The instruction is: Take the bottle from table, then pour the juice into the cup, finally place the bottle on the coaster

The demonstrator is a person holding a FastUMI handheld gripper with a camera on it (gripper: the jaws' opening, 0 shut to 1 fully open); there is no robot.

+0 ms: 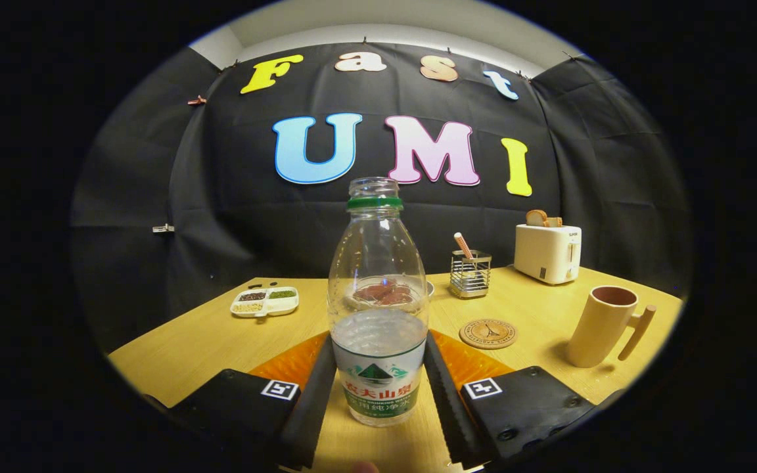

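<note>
a bottle (378, 309) is flanked by the gripper (378, 387) on the table (207, 341), ahead of the pour.

the bottle is stood upright and uncapped, partly filled, between the two fingers, which are drawn in against its lower sides at the label; whether it is truly pinched or only touched cannot be told. the cup (605, 325) is set beyond the fingers to the right, with the coaster (488, 334) laid between it and the bottle, so both seem kept within easy reach.
</note>
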